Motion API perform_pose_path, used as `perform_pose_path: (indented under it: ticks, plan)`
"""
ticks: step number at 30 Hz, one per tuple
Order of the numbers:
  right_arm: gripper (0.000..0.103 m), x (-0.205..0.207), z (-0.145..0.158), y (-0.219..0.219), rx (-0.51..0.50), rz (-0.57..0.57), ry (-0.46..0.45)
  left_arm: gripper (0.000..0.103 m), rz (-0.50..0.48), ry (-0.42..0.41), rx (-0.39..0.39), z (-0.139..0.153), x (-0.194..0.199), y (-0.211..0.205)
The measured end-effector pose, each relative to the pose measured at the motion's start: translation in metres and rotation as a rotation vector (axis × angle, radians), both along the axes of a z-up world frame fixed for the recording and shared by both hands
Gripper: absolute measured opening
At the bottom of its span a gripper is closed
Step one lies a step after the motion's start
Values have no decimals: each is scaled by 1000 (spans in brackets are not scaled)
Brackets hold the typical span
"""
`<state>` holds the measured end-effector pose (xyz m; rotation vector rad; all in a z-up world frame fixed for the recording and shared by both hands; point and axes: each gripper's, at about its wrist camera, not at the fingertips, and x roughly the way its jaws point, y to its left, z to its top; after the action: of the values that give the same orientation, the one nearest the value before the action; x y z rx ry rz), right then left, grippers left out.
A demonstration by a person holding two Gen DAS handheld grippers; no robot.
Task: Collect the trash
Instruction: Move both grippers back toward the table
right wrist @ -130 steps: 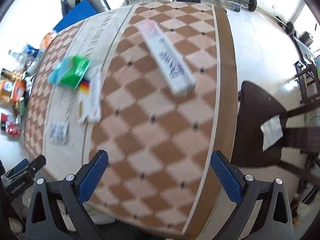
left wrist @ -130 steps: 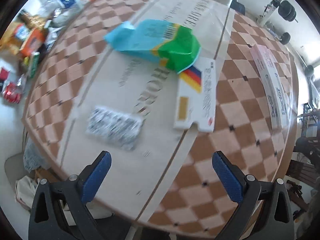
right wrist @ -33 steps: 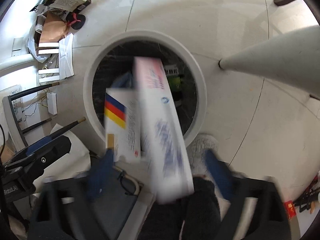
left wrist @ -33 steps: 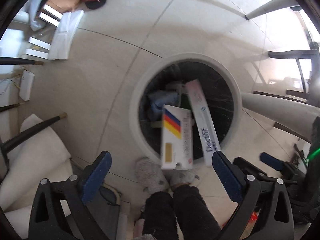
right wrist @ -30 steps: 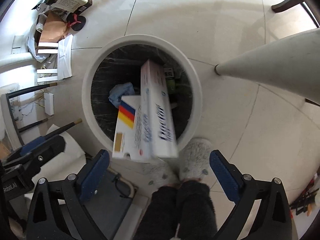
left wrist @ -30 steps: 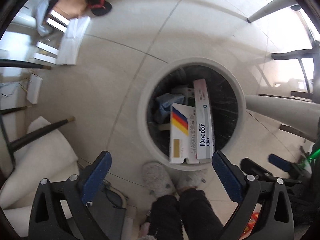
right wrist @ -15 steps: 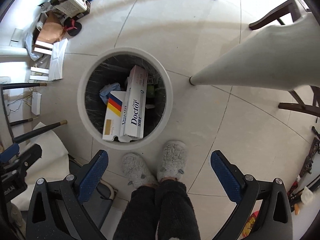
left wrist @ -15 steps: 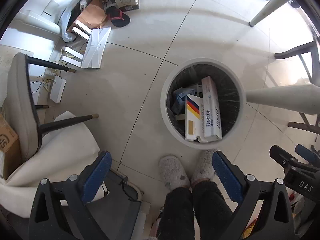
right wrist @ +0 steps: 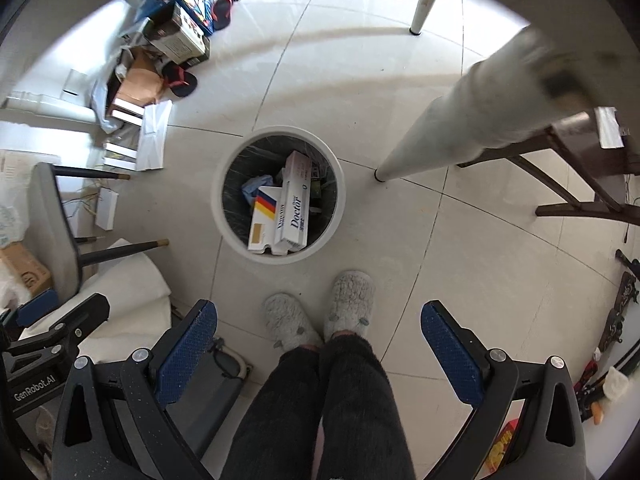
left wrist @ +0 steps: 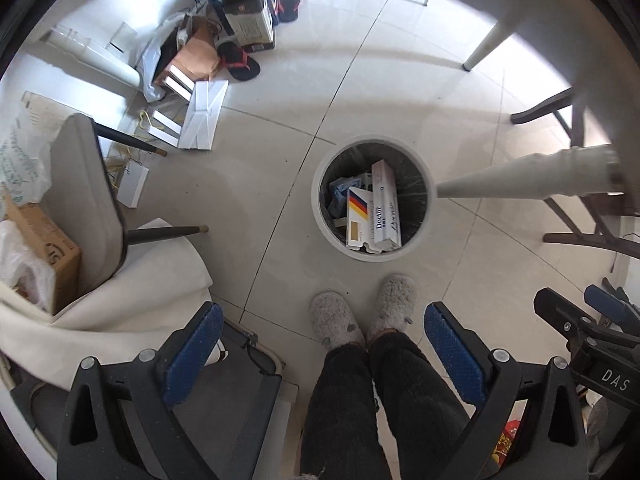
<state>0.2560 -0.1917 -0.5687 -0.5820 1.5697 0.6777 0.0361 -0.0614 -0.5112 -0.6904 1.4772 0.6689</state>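
Left tongs (left wrist: 318, 354), right tongs (right wrist: 316, 346): both wide open, empty, above the floor. Bin (right wrist: 221, 216): far of both, below; two boxes (right wrist: 294, 204) inside, long axes near-to-far. Neither tongs clearly nearer.

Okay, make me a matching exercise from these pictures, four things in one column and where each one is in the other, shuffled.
Things:
1. long white Doctor toothpaste box
2. white box with black, red and yellow stripes
3. fluffy grey slippers
4. black and red sandal

Places:
A. on the person's feet, just short of the bin
B. in the round white bin, left of the other box
C. on the floor by the cardboard clutter
D. in the bin, right of the other box

Pairs: 1-D, 2-B, 3-A, 4-C
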Motion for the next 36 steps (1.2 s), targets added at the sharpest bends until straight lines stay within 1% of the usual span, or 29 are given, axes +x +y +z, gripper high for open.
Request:
perform_pose_path:
  ticks: [5, 9, 14, 18, 23, 26, 29, 32, 36]
  plan:
    - [103, -7, 68, -17, 22, -7, -12, 103, -2, -28, 16, 50, -10, -8]
    - [103, -11, 122, -27, 41, -6, -12, 103, -24, -41, 43, 93, -15, -15]
    - [103, -17, 184, -34, 87, 13, -16, 103, -17, -44, 67, 132, -22, -18]
    - [103, -9, 224, -31, 141, -3, 12, 103, 28, -78, 87, 164, -22, -2]
    - [103, 17, 264, -5, 209, -8, 36, 103, 116, -134, 139, 204, -5, 42]
    - [103, 50, 284, 30, 239, 4, 31, 103, 194, -161, 153, 223, 15, 80]
    - [103, 89, 298, 70, 252, 38, 4, 103, 308, -186, 109, 229, 40, 125]
    - [103, 135, 302, 120, 241, 83, -24, 103, 471, -222, -1, 215, 69, 173]
    - [103, 198, 296, 197, 229, 143, -44, 102, 710, -247, -162, 177, 106, 225]
